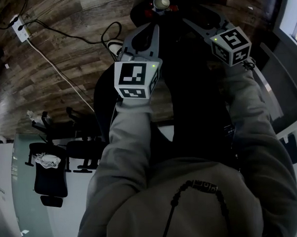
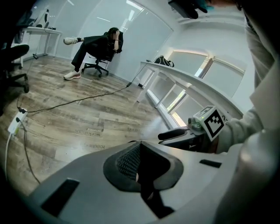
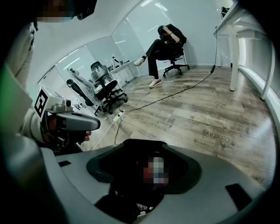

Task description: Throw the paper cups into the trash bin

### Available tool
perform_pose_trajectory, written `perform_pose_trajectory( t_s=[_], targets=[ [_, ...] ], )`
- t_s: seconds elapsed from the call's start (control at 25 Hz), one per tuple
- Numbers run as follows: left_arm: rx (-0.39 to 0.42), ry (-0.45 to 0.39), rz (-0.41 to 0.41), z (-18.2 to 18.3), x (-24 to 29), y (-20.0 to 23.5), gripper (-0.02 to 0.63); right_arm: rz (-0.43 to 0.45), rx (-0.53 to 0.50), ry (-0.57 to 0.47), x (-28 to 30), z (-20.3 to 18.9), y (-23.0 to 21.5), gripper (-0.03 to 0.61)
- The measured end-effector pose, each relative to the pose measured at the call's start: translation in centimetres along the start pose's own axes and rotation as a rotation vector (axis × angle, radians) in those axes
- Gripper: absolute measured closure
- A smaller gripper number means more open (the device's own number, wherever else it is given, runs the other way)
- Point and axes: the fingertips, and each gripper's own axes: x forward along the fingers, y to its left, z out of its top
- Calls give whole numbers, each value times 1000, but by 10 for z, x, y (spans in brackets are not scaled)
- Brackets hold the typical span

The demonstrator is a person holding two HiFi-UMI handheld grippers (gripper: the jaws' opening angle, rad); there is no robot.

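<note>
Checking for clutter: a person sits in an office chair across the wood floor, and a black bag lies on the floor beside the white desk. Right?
Not quite: the left gripper view shows the black bag on top of the white desk, not on the floor. The person does sit in an office chair across the wood floor.

Floor print (image 3: 216,135): one word, "Coaching", upside down on the wooden floor (image 3: 245,87), right gripper view. Floor lettering (image 2: 94,130), left gripper view: only "work" was legible, the rest blurred. Left cube (image 1: 135,79) and right cube (image 1: 231,45): black-and-white square codes, no letters.
</note>
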Motion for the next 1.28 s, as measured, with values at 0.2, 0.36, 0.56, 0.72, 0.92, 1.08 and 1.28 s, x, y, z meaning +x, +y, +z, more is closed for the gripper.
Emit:
perform_pose_trajectory(
  t_s=[0.2,0.36,0.56,0.72,0.92,1.08,1.28],
  targets=[
    [-47,31,13,-17,-37,-20,618,38,-60,31,-37,11,44,337],
    [-33,55,-9,-11,-73,-50,618,33,-50,9,-83,34,66,337],
    [-10,45,16,22,-130,-73,618,6,-42,-34,-143,68,93,337],
    [44,40,-1,55,-171,-101,618,4,-54,-57,-188,97,121,382],
    [92,36,-14,79,-203,-115,618,2,-88,-83,-233,126,136,558],
    [129,26,-17,93,-215,-129,618,-16,-89,-105,-254,131,143,558],
    [183,5,-40,117,-235,-154,618,-17,-87,-129,-278,140,167,558]
  ],
)
